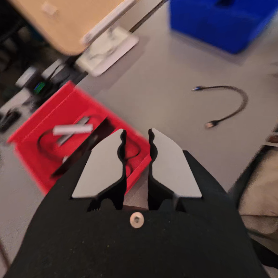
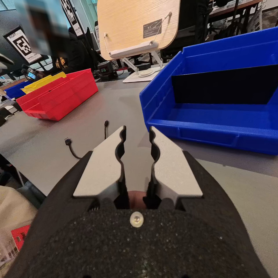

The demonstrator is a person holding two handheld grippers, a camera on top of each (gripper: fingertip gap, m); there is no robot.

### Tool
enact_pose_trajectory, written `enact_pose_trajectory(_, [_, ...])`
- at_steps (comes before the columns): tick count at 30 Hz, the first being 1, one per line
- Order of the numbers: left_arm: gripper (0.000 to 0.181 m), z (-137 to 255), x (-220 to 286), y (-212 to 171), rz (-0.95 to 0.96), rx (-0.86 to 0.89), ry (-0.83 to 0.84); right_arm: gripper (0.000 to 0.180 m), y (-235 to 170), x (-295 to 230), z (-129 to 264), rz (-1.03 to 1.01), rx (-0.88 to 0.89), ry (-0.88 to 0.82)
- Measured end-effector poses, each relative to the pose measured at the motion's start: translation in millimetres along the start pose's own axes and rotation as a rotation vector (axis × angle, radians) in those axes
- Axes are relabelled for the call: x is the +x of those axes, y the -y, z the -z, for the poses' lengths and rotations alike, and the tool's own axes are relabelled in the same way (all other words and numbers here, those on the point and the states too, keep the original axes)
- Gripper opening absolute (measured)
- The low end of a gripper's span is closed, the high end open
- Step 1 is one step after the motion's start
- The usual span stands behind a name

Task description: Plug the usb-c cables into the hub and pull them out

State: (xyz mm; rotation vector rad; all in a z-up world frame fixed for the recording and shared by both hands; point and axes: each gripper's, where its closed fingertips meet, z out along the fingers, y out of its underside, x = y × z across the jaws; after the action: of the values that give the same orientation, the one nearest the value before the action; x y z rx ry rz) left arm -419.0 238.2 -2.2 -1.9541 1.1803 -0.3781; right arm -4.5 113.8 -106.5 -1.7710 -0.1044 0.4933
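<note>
Both hand-held grippers are spread with nothing in them. The left one (image 1: 136, 132) hangs over the red bin (image 1: 45, 165), where the silver hub (image 1: 72, 130) sits. One black cable (image 1: 234, 103) lies loose on the grey tabletop (image 1: 165, 90), near the right one (image 2: 137, 129).

left tool (image 1: 137, 132) is seen from its wrist cam w/ both grey fingers (image 1: 105, 162) spread apart, a clear gap kept between the wavy black inner pads; nothing is gripped. it is angled downward, tips pointing fwd. view is blurred around it. right tool (image 2: 137, 130) is likewise held w/ fingers (image 2: 173, 165) parted, nothing between them, pitched lower and more level. a bit of a person's hand (image 2: 136, 199) is glimpsed thru the gap at the finger bases.
</note>
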Motion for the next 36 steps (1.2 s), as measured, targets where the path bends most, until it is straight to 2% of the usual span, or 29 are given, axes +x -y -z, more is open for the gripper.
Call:
enact_pose_trajectory(2, [0.026, 7, -39, -42, 0.101, -0.098, 0.149, 0.03, -3, -2, -7, -0.001, -0.017, 0.013])
enact_pose_trajectory(4, [0.027, 2, -62, -83, 0.215, -0.231, 0.228, 0.03, -5, -4, -13, 0.002, -0.034, 0.025])
enact_pose_trajectory(6, [0.04, -15, -74, -113, 0.399, -0.334, 0.252, 0.03, -7, -8, -19, 0.005, -0.046, 0.039])
enact_pose_trajectory(9, [0.036, -51, -84, -140, 0.664, -0.426, 0.258, 0.03, -8, -15, -26, 0.019, -0.061, 0.059])
enact_pose_trajectory(13, [0.037, -81, -97, -167, 0.801, -0.512, 0.329, 0.03, -13, -21, -28, 0.044, -0.08, 0.078])
enact_pose_trajectory(19, [0.034, -106, -101, -154, 1.038, -0.374, 0.234, 0.03, -15, -15, -18, 0.03, -0.079, 0.063])
enact_pose_trajectory(21, [0.03, -108, -106, -160, 1.059, -0.394, 0.265, 0.03, -14, -12, -14, 0.018, -0.071, 0.057])
enact_pose_trajectory(24, [0.01, -108, -109, -167, 1.063, -0.421, 0.28, 0.03, -13, -11, -10, 0.013, -0.065, 0.05])
enact_pose_trajectory(28, [0.01, -107, -109, -168, 1.05, -0.424, 0.273, 0.03, -13, -13, -8, 0.014, -0.067, 0.054])
enact_pose_trajectory(32, [0.008, -85, -118, -149, 1.068, -0.339, 0.295, 0.03, -14, -17, -9, 0.017, -0.072, 0.068])
enact_pose_trajectory(36, [0.004, -30, -129, -92, 0.956, -0.161, 0.377, 0.03, -14, -21, -10, 0.018, -0.074, 0.083])
